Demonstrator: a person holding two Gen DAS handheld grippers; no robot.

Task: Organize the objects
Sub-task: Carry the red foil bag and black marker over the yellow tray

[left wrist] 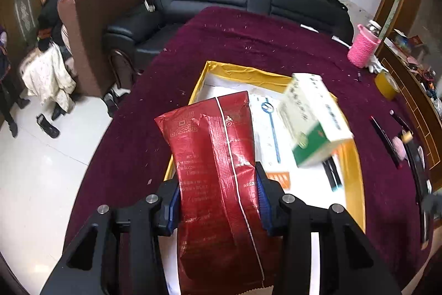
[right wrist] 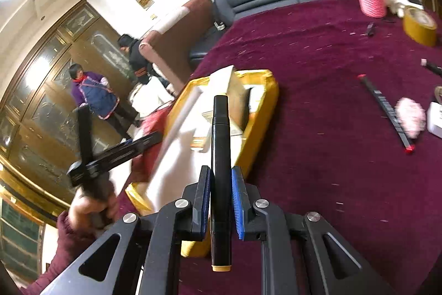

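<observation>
Left gripper [left wrist: 218,201] pinches my red pouch [left wrist: 212,156] across its width, long axis running up the frame toward the gold box [left wrist: 199,90] just beyond (so it's the nearer hand). Right gripper [right wrist: 219,201] is pressed shut on a black marker [right wrist: 221,145], which points straight along the fingers at the same box [right wrist: 262,112] at centre frame. A green carton [left wrist: 312,118] sits tilted over the box's right side, apparently airborne.
</observation>
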